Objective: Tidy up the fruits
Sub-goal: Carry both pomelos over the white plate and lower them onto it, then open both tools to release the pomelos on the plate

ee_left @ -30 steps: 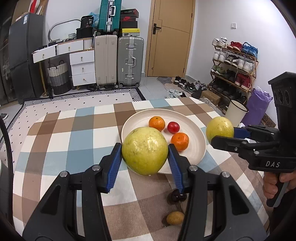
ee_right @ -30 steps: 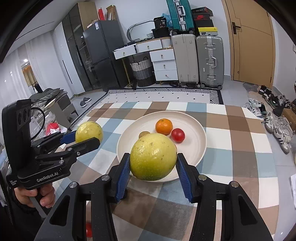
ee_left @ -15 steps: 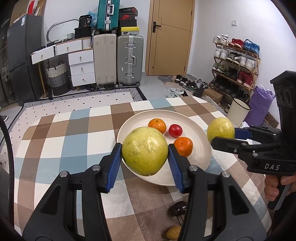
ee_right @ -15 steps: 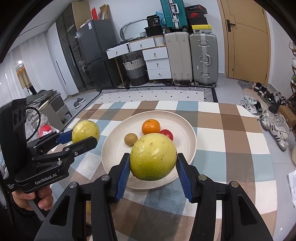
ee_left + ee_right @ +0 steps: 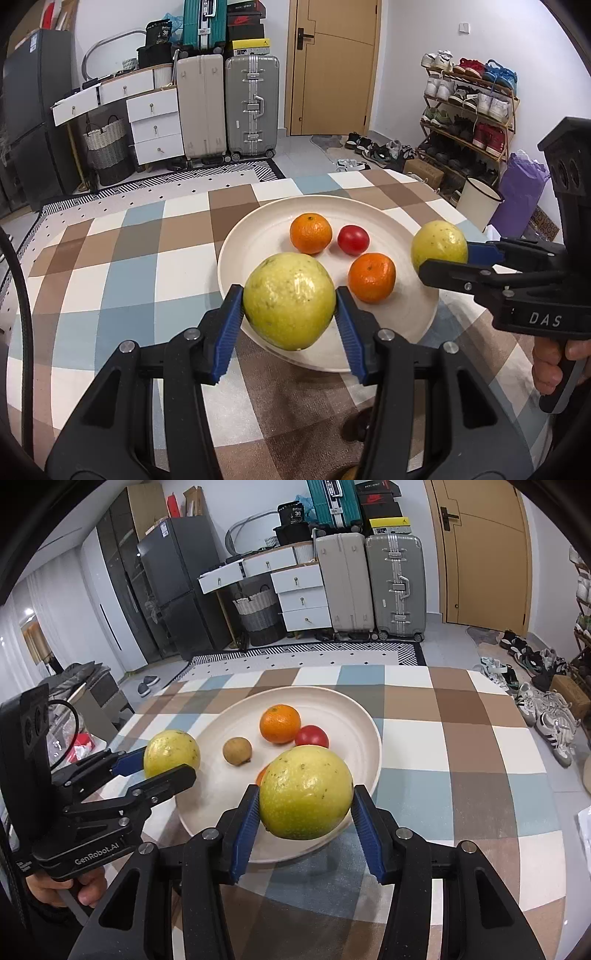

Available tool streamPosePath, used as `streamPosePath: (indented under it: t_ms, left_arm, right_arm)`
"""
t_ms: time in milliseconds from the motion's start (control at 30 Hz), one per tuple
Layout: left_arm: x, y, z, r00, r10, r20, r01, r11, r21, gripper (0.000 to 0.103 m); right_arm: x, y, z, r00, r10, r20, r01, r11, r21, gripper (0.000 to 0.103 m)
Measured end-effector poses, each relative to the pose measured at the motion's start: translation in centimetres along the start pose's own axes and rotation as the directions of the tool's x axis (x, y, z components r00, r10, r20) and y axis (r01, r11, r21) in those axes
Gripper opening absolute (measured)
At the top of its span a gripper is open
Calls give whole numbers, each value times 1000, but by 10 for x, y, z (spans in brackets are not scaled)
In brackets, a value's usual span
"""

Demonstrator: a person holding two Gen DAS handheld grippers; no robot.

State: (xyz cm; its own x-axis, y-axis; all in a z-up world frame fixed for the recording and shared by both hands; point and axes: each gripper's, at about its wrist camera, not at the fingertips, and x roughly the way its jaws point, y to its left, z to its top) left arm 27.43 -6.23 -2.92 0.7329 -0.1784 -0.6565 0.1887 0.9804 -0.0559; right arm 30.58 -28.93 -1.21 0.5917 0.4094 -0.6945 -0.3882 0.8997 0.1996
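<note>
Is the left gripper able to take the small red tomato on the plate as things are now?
Probably not yet. The left gripper is shut on a large yellow-green fruit, so it has no free grip for the small red tomato on the round cream plate.

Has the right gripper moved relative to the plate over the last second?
Yes. In its own view, the right gripper has swung right around the plate, uncovering the small brown fruit and advancing slightly.
</note>
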Motion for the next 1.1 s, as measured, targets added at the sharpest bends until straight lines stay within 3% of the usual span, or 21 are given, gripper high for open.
streamPosePath:
  t_ms: [633,800,933,967,1100]
  left_arm:
    - [17,-10,-8,999,-10,-49,12,999,30,47]
    - [16,-9,-8,999,-6,-50,7,1000,23,47]
    - [5,-5,-5,1000,-15,-8,15,1000,8,48]
    - [2,-5,-5,1000,-17,-4,17,1000,3,49]
    - [-11,0,-4,1000,-10,24,10,1000,-17,73]
  right_arm:
    - [20,8,-8,1000,-24,-6,24,999,-40,50]
    - [20,12,-8,1000,-24,-3,24,998,-55,50]
    - [8,13,-7,999,-19,39,21,997,-68,51]
    - [5,13,-7,999,-22,46,25,998,-66,52]
    - [-2,11,-8,998,-30,54,32,998,-51,65]
